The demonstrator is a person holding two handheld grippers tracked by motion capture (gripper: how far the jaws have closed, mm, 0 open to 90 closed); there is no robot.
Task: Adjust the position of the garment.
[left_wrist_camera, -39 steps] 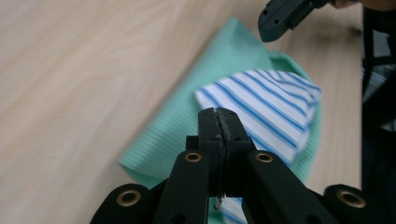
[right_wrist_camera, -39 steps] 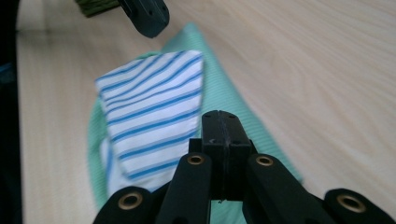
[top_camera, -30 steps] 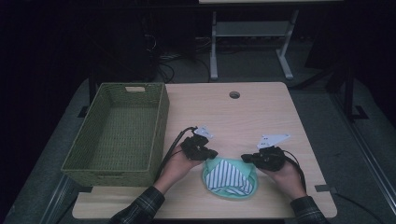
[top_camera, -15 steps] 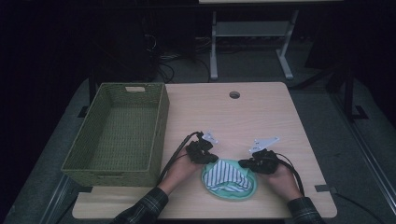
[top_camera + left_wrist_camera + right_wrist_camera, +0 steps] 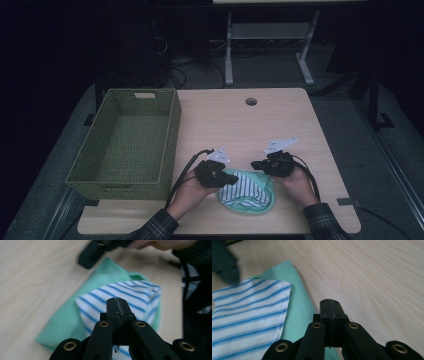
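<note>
A white cloth with blue stripes (image 5: 246,185) lies folded on a mint-green cloth (image 5: 260,202) near the table's front edge. My left gripper (image 5: 227,177) rests at the cloths' left side. In the left gripper view its jaws (image 5: 117,303) are shut with nothing between them, hovering over the striped cloth (image 5: 130,293). My right gripper (image 5: 256,164) sits at the upper right of the pile. Its jaws (image 5: 330,303) are shut and empty above the green cloth's (image 5: 297,305) edge. The striped cloth (image 5: 247,312) lies to their left.
A green woven basket (image 5: 128,140) stands empty at the table's left side. A round cable hole (image 5: 251,101) is near the far edge of the light wooden table (image 5: 235,130). Cables trail from both grippers toward the person's sleeves.
The left gripper has come down toward the front edge onto the cloths' left side. The right gripper has shifted left toward the pile. The striped cloth looks more bunched.
</note>
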